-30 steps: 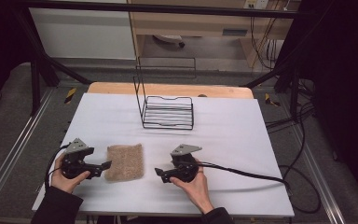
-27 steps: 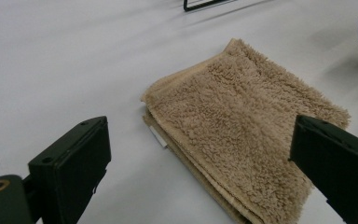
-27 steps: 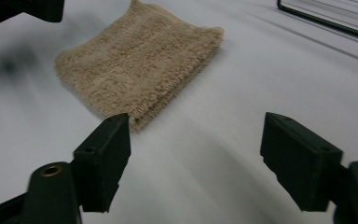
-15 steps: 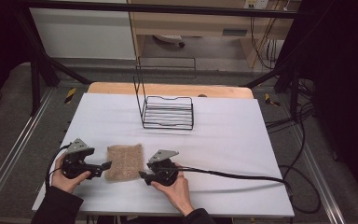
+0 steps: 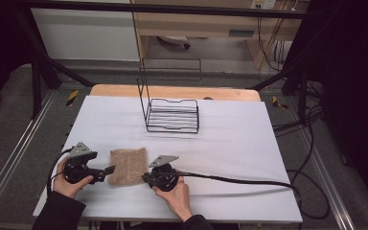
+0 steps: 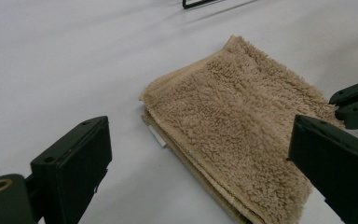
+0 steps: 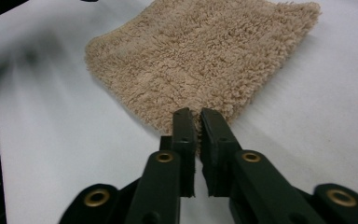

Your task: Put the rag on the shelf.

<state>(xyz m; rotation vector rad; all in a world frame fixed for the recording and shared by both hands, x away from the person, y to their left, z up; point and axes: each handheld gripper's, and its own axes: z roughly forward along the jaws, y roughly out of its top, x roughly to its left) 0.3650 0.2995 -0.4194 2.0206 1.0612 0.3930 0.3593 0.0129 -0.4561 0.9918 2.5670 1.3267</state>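
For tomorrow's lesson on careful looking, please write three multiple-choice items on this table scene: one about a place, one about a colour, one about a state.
1. Where does the towel lie?
A. inside the wire rack
B. between the two grippers
C. on the floor

2. What colour is the towel?
A. tan
B. blue
C. red

3. How do the left gripper's jaws stand?
A. wide apart
C. pressed together
B. clamped on the wire rack

Key: 1 B, the high view shows it flat on the table between the left gripper and the right gripper, with the wire rack farther back. 2 A, both gripper views show tan pile. 3 A, the left gripper view shows a broad gap.
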